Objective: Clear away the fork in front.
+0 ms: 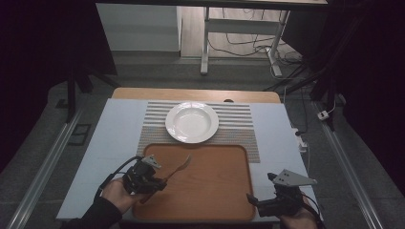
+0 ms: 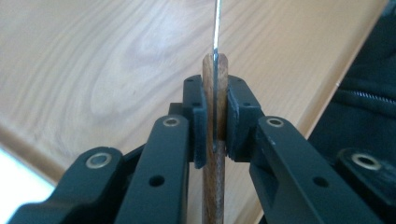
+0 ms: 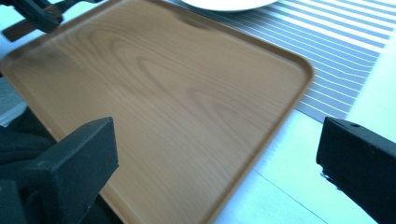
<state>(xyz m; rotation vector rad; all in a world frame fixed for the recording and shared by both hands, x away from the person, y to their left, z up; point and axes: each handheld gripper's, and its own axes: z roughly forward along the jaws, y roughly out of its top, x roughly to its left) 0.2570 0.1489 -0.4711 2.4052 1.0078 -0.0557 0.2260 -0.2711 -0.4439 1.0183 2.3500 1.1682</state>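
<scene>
Left gripper (image 1: 160,183) low over the near-left part of the wooden tray (image 1: 215,191), jaws pressed tight on the wooden handle of a fork (image 1: 177,168). In the left gripper view the fork (image 2: 215,116) is pinched at the handle's upper end, thin metal stem running straight up out of the pads (image 2: 201,126), wood grain of the tray (image 2: 93,70) behind. From above, the fork slants up and right from the gripper over the tray, tines toward the white plate (image 1: 192,121); whether the tines touch the tray, cannot tell. Plate sits on a striped mat (image 1: 239,124) just beyond the tray's far edge. Right gripper (image 1: 252,199) at the tray's near-right corner, jaws spread wide, nothing between them; in the right gripper view the tray (image 3: 163,93) and mat (image 3: 345,51) lie ahead.
</scene>
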